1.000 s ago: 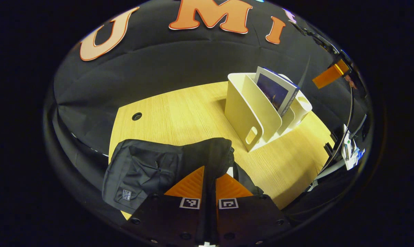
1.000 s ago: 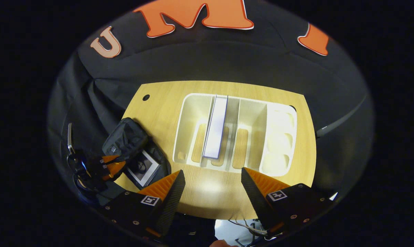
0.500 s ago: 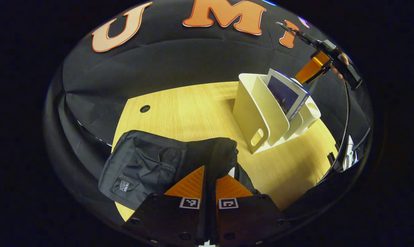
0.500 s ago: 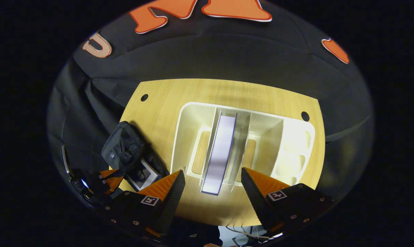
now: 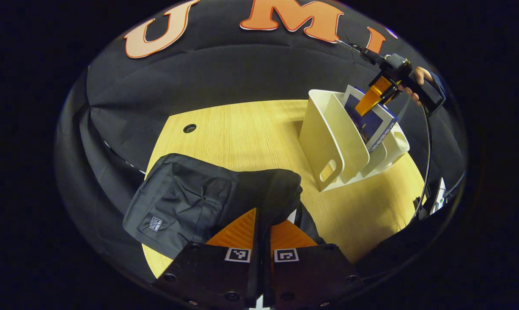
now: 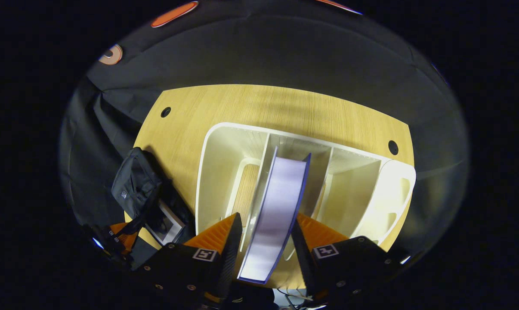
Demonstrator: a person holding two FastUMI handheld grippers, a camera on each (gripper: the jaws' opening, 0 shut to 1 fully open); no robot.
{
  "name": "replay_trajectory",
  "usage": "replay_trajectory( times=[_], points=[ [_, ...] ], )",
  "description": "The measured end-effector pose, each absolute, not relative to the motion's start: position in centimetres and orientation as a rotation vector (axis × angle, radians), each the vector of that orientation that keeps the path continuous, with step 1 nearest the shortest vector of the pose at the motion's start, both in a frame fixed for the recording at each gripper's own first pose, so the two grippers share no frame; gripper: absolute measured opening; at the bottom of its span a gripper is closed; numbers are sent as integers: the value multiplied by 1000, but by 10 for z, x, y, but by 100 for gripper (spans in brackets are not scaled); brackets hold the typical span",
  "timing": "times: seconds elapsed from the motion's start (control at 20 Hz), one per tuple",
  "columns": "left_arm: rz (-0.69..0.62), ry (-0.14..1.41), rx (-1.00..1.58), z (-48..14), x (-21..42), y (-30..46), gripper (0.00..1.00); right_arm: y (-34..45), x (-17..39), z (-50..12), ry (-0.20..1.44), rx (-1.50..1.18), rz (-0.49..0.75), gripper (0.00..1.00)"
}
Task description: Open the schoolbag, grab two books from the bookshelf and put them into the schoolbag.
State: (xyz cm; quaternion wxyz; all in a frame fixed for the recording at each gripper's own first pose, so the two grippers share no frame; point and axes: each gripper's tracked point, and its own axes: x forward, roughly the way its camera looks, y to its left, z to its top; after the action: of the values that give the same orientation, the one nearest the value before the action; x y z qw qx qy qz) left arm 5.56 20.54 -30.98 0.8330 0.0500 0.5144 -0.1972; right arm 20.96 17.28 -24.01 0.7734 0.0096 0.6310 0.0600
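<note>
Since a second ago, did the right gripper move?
Yes. In the left gripper view the right gripper has come in from the edge, down onto the book standing in the white bookshelf.

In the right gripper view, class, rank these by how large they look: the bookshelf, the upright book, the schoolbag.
1. bookshelf
2. book, though it stands nearest the camera, which flatters its size
3. schoolbag, farther off, so its true size is unsure

Left gripper (image 5: 263, 228) fingers (image 5: 238, 232) together on black schoolbag (image 5: 208, 200) fabric, book (image 5: 368, 122) upright in bookshelf (image 5: 335, 142) beyond.
</note>
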Motion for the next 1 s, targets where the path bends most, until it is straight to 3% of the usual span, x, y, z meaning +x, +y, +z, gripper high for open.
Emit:
replay_trajectory(
  times=[0.05, 0.1, 0.15, 0.2, 0.3, 0.4, 0.5, 0.55, 0.6, 1.0],
  points=[
    [-417, 1090, 108, -310, 55, 206, 6, 173, 212, -241, 1370, 18, 115, 62],
    [-417, 1091, 111, -310, 55, 205, 6, 171, 212, -242, 1369, 19, 99, 56],
    [-418, 1090, 112, -310, 56, 205, 6, 166, 212, -243, 1370, 11, 80, 63],
    [-420, 1091, 111, -311, 56, 206, 6, 159, 212, -244, 1371, 5, 52, 50],
    [-426, 1091, 108, -311, 56, 204, 6, 151, 210, -244, 1381, 24, 16, 40],
    [-437, 1090, 113, -310, 56, 205, 6, 146, 207, -239, 1373, 45, -3, 37],
    [-449, 1086, 125, -310, 58, 207, 6, 143, 201, -230, 1351, 37, -10, 35],
    [-456, 1084, 131, -310, 59, 207, 10, 143, 198, -224, 1339, 42, -10, 35],
    [-465, 1080, 134, -309, 58, 206, 6, 146, 194, -217, 1329, 59, -5, 35],
    [-551, 1045, 176, -304, 63, 213, 6, 148, 141, -168, 1252, 118, -52, 35]
  ],
)
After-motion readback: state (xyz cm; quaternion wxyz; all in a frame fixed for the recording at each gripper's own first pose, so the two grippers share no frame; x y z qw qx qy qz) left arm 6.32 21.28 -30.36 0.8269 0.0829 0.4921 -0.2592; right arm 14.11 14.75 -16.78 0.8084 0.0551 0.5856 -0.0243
